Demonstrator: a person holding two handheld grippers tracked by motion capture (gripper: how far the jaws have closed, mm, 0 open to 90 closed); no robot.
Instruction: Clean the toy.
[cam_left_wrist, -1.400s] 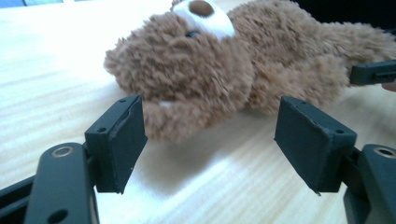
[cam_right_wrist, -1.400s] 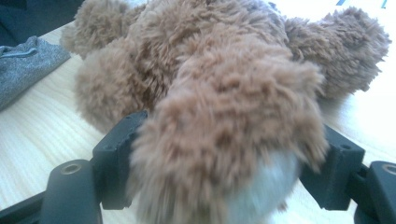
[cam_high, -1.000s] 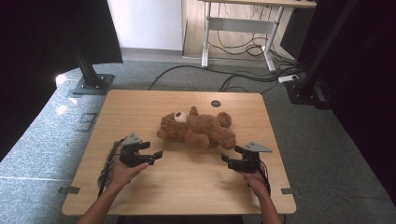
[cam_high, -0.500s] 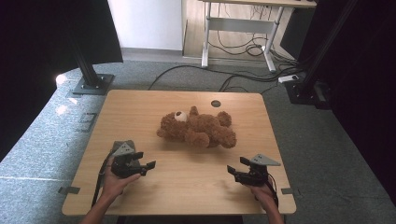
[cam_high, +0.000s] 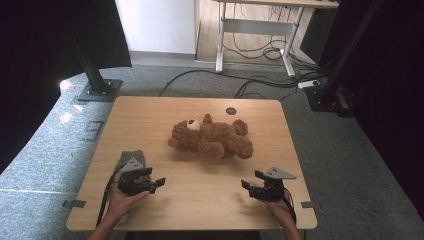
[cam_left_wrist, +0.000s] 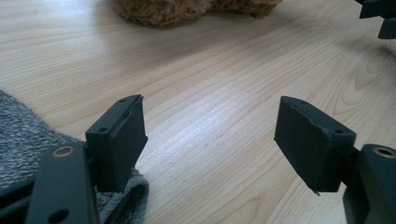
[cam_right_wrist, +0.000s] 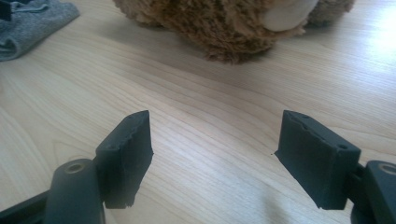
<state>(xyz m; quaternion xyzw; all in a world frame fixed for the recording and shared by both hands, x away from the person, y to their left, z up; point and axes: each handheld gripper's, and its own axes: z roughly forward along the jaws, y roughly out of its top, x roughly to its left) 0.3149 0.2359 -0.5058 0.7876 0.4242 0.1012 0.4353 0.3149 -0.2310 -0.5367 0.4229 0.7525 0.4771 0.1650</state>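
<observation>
Both hands rest low at the near edge of the desk (cam_high: 150, 115), one on each side. The left hand (cam_high: 120, 196) holds the left gripper (cam_high: 159, 182) near the front left corner, pointing right and slightly toward the middle of the desk. Its fingers (cam_left_wrist: 122, 135) stand wide apart with nothing between them, only bare wood. The right hand (cam_high: 280, 207) holds the right gripper (cam_high: 246, 185) near the front right corner, pointing left toward the other gripper. Its fingers (cam_right_wrist: 128, 149) are also spread wide and hold nothing.

There is one brown teddy bear (cam_high: 212, 139), lying on its back at the middle of the desk, head toward the left, well apart from both grippers and farther from the person than either. There is one grey knitted cloth (cam_high: 131, 158), lying on the desk just behind the left gripper; in the left gripper view its edge lies beside and beneath the left finger. Two grippers, one bear and one cloth make up the count on the desk.
</observation>
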